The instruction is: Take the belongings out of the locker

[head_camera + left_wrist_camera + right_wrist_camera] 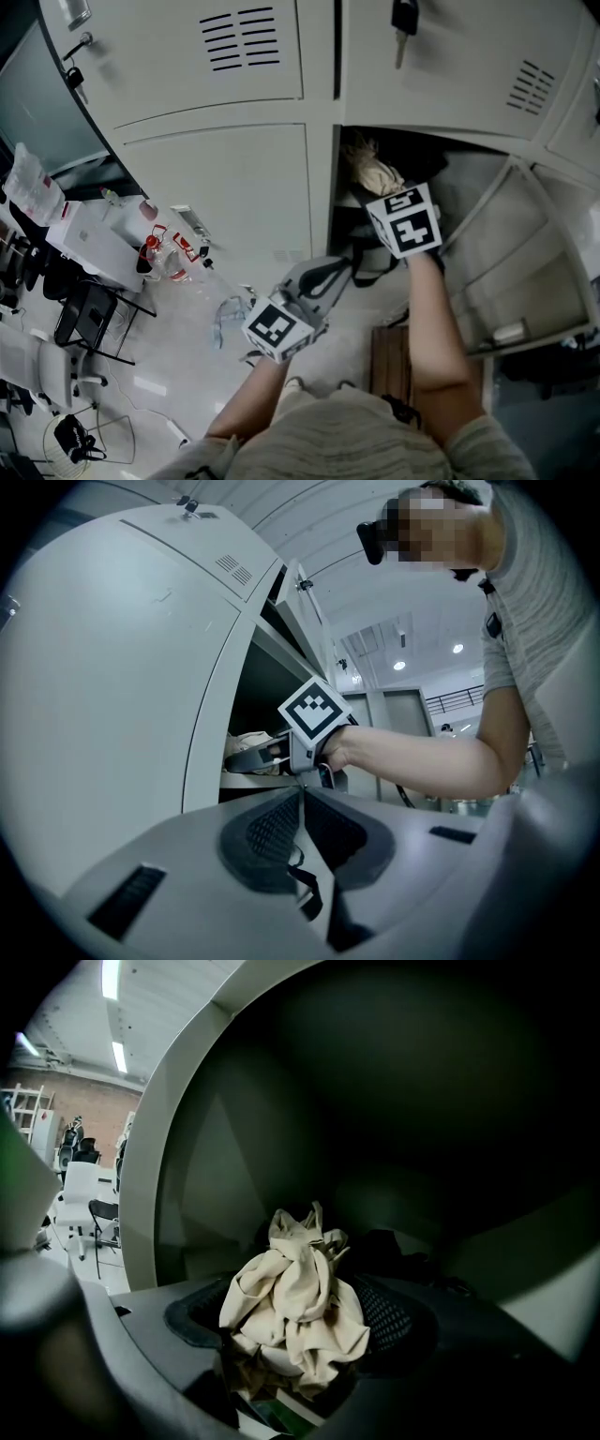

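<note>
The open locker compartment [473, 192] is at the right of the head view, dark inside. My right gripper [373, 190] reaches into it, shut on a bunched cream cloth bag [376, 171]. In the right gripper view the cloth bag [296, 1283] fills the space between the jaws of the right gripper [295, 1340]. My left gripper [337, 269] is just outside the opening, shut on a thin black strap [373, 274]. The left gripper view shows the left gripper [302, 803] with its pads together and the black strap [302, 878] hanging from them. It also shows the cream cloth bag [246, 742] in the locker.
The locker door [511, 267] stands open to the right. A key [404, 22] hangs from the locker above. Closed locker doors [220, 192] are to the left. A table [98, 239] with bottles and chairs stands at far left. A brown wooden piece [389, 361] lies below the opening.
</note>
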The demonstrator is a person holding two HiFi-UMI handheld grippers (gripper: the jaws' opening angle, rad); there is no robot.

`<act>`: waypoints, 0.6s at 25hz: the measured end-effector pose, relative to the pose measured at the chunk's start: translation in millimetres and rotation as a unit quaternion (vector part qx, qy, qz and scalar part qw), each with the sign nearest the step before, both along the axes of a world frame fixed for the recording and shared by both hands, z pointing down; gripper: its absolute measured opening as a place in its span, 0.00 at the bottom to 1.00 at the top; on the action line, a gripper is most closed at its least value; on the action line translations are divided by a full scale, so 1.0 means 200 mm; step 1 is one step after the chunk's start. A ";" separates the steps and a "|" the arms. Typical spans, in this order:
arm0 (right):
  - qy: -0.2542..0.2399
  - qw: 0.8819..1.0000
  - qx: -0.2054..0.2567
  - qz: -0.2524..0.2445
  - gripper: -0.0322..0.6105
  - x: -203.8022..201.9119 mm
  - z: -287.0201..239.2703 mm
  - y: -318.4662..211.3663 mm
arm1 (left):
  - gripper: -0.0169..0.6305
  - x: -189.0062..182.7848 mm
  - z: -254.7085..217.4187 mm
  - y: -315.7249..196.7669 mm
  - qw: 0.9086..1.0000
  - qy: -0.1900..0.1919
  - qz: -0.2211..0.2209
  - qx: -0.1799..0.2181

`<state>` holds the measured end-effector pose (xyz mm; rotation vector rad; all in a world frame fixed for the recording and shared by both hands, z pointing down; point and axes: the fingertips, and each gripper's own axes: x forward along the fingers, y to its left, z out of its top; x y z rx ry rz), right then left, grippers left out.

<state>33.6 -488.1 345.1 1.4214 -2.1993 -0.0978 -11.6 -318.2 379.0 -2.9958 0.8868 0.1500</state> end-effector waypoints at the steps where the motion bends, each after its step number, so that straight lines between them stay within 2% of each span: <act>1: 0.001 1.000 -0.001 0.002 0.62 0.00 0.00 0.00 | 0.04 0.00 0.00 0.00 1.000 0.000 0.000 0.000; 7: 0.010 1.000 0.001 0.012 0.61 0.01 0.01 -0.01 | 0.04 0.00 0.01 0.01 1.000 0.002 0.003 -0.003; 10: 0.028 0.999 0.010 0.014 0.51 0.02 0.01 -0.02 | 0.04 0.01 0.01 0.01 1.000 0.004 0.005 -0.005; 15: 0.045 0.999 0.022 0.013 0.45 0.02 0.01 -0.01 | 0.04 0.02 0.02 0.02 1.000 0.007 0.008 -0.005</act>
